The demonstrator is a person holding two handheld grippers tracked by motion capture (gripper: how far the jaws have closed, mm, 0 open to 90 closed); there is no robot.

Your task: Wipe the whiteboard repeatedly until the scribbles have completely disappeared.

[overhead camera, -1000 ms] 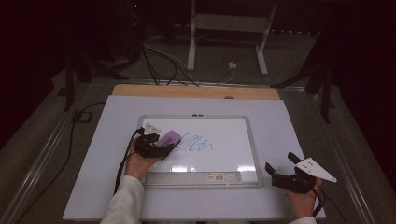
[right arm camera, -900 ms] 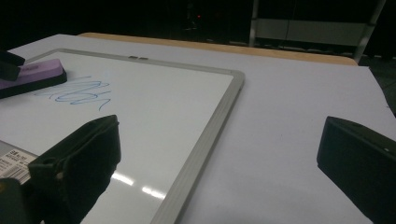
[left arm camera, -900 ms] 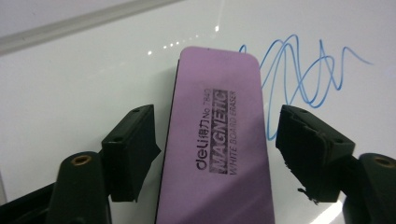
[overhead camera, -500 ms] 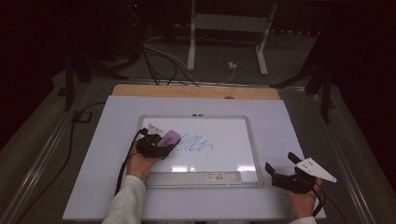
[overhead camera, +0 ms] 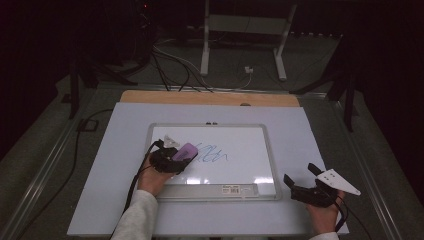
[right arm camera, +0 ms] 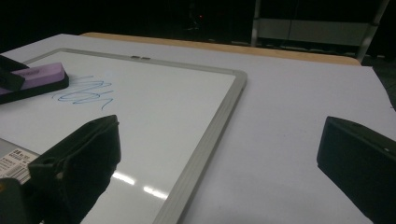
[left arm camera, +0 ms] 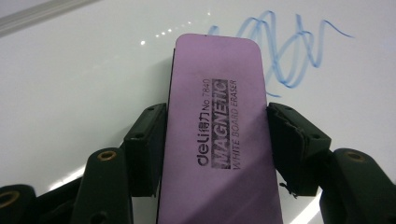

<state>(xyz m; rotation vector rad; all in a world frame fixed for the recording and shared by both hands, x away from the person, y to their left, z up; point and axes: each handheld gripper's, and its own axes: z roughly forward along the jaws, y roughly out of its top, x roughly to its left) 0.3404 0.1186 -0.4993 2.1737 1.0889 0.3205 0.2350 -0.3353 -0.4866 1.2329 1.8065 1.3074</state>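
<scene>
Since your left gripper [left arm camera: 215,140] jaws, just closed, clamp only the eraser [left arm camera: 219,135] sides while the right gripper [overhead camera: 306,186] gapes idle, a tilted wipe may smear the scribble [left arm camera: 285,51].

- Room dark; only the table [overhead camera: 100,165] is dimly lit from above.
- Glare spots on the whiteboard [overhead camera: 240,145].
- Jaws in the gripper views are soft, near-black, and the edges grainy.

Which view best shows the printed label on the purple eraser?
The left gripper view: the eraser lies close up between that claw's pads, its print readable. The high view shows it small; the right gripper view catches one end, side-on.
</scene>
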